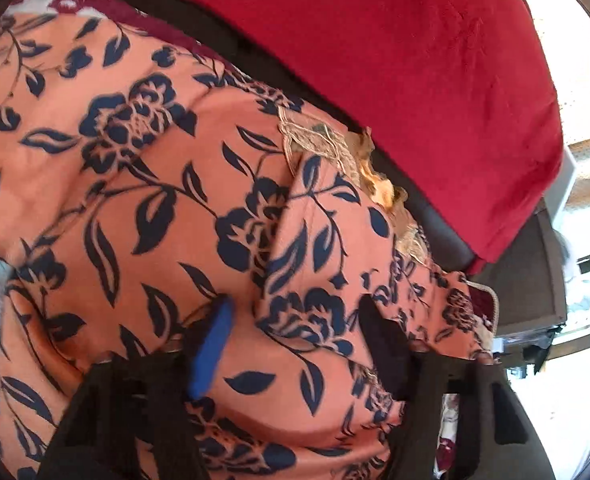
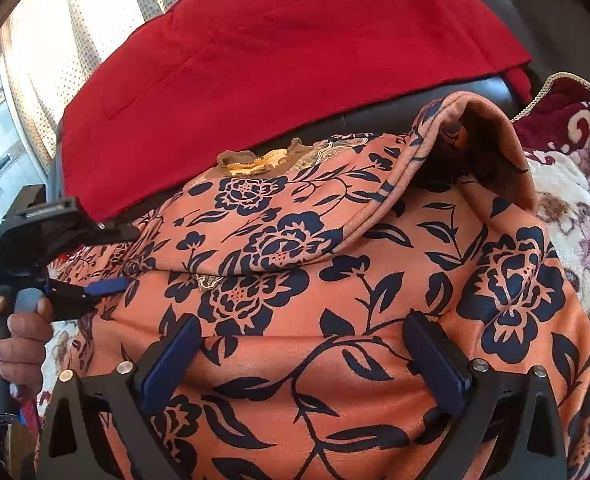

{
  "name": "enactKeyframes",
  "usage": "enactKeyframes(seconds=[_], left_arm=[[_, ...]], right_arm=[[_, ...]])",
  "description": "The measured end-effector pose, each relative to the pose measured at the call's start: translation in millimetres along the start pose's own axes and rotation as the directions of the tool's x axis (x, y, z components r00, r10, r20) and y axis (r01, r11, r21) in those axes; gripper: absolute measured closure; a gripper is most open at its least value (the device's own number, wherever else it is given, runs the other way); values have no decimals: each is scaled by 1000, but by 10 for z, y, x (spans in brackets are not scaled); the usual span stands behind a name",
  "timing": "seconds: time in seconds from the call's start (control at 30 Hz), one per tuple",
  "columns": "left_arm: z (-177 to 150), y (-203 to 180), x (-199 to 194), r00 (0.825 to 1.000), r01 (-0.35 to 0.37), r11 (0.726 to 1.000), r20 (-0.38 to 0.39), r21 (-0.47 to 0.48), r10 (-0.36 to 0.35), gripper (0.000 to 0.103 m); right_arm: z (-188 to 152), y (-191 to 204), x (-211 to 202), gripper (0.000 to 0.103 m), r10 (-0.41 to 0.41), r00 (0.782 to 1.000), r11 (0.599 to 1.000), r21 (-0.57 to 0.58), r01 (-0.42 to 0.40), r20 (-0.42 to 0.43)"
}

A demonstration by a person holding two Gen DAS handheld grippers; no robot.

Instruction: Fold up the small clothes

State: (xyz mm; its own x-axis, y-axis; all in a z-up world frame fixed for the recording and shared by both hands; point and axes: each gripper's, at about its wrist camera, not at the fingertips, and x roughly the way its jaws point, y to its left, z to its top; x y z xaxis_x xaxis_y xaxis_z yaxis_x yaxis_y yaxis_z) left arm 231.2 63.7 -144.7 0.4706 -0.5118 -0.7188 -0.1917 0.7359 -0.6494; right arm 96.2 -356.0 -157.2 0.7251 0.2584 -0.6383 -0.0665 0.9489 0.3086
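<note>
An orange garment with dark blue flowers (image 1: 167, 208) lies spread out and fills most of both views (image 2: 335, 280). A sleeve or flap (image 2: 375, 184) is folded over its upper part, next to a lace-trimmed neckline (image 2: 255, 162). My left gripper (image 1: 295, 320) is open, its fingers resting on the cloth near the garment's edge; it also shows at the left of the right wrist view (image 2: 115, 258). My right gripper (image 2: 301, 344) is open wide, its blue-padded fingers (image 2: 171, 360) pressed on the lower part of the garment.
A red cloth (image 1: 395, 60) lies behind the garment over a dark sofa back (image 2: 487, 92). A floral maroon and white blanket (image 2: 575, 184) lies to the right. A curtain (image 2: 55, 40) and bright window are at the back.
</note>
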Motion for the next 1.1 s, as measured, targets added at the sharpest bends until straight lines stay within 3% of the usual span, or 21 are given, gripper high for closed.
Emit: enactKeyframes(seconds=[0.03, 0.1, 0.17, 0.23, 0.3, 0.37, 0.5, 0.6, 0.77, 0.87, 0.97, 1.1], left_arm=[[-8, -46, -37, 1000, -12, 999, 8, 36, 11, 94], [13, -158, -144, 997, -54, 994, 63, 97, 48, 95], [16, -361, -409, 985, -58, 984, 173, 169, 28, 96], [-50, -563, -687, 954, -91, 960, 300, 264, 8, 96], [-105, -613, -791, 927, -145, 941, 375, 305, 21, 96], [-108, -428, -609, 926, -213, 935, 363, 282, 102, 95], [-164, 203, -125, 938, -286, 947, 243, 144, 246, 94], [-304, 234, -140, 927, -289, 940, 298, 182, 227, 94], [-352, 254, -318, 914, -284, 944, 344, 165, 215, 95], [-399, 292, -509, 893, -304, 942, 388, 144, 229, 95], [-465, 362, -521, 901, -293, 944, 375, 151, 220, 95], [-492, 454, -482, 918, -263, 955, 340, 136, 204, 95]], right_arm=[[-1, 6, -4, 1, -1, 1000, 1000, 0, 1, 0], [0, 6, -3, 1, -1, 1000, 1000, 0, 1, 0], [10, -8, -23, 1, -2, 1000, 1000, 0, 2, 0], [12, -28, -30, 1, -1, 1000, 1000, 1, 1, 2], [14, -39, -28, 0, -1, 1000, 1000, 1, 1, 2], [19, -46, -41, 0, -4, 1000, 1000, -2, 4, 0], [27, -73, -70, 0, -2, 1000, 1000, 0, 2, 0], [33, -73, -78, 0, -8, 1000, 1000, -5, 8, -2], [50, -65, -62, 0, -5, 1000, 1000, -1, 5, -7], [74, -87, -36, 0, 5, 1000, 1000, 14, -5, -31], [223, -188, -134, 1, 76, 996, 994, 83, -71, -51], [728, -401, -268, 1, 139, 990, 973, 183, -140, 19]])
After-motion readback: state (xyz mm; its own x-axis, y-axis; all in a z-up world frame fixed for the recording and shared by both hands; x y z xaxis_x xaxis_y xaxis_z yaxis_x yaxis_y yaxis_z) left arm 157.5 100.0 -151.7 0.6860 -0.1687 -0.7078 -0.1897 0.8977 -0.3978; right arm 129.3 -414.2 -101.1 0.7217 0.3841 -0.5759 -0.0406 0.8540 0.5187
